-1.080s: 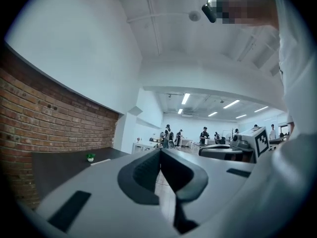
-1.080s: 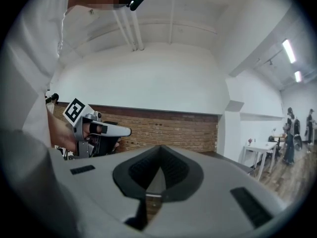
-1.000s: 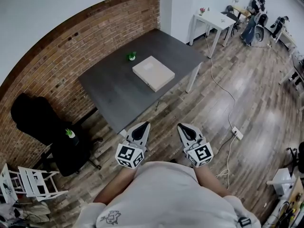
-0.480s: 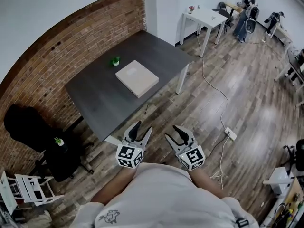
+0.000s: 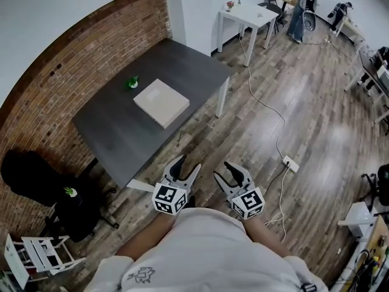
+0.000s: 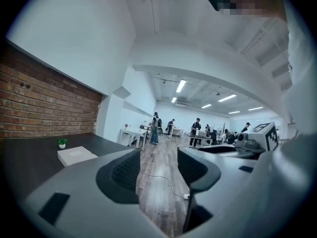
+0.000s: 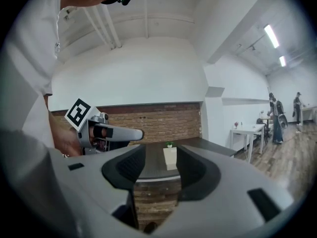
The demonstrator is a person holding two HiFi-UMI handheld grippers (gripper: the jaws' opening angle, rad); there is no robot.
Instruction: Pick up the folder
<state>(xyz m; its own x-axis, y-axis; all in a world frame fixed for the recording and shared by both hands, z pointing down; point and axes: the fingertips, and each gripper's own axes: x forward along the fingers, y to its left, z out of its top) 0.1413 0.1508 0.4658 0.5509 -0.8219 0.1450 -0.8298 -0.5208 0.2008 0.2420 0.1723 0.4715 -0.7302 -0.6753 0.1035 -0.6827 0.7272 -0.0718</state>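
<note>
The folder (image 5: 161, 103) is a flat beige square lying on the dark grey table (image 5: 109, 132), far ahead of both grippers. In the left gripper view the folder (image 6: 77, 155) lies off to the left. In the right gripper view the folder (image 7: 170, 157) shows in the distance through the gap between the jaws. My left gripper (image 5: 185, 166) and right gripper (image 5: 223, 170) are held side by side over the wooden floor, short of the table's near corner. Both have just been opening and hold nothing.
A small green potted plant (image 5: 132, 82) stands on the table behind the folder. A black chair (image 5: 36, 178) sits to the left by the brick wall. A white table (image 5: 246, 16) stands at the back. A cable and power strip (image 5: 290, 163) lie on the floor at the right.
Both grippers were shut a second ago and now stand open. The table and the folder have slid left in the head view while the grippers stayed in front of my body.
</note>
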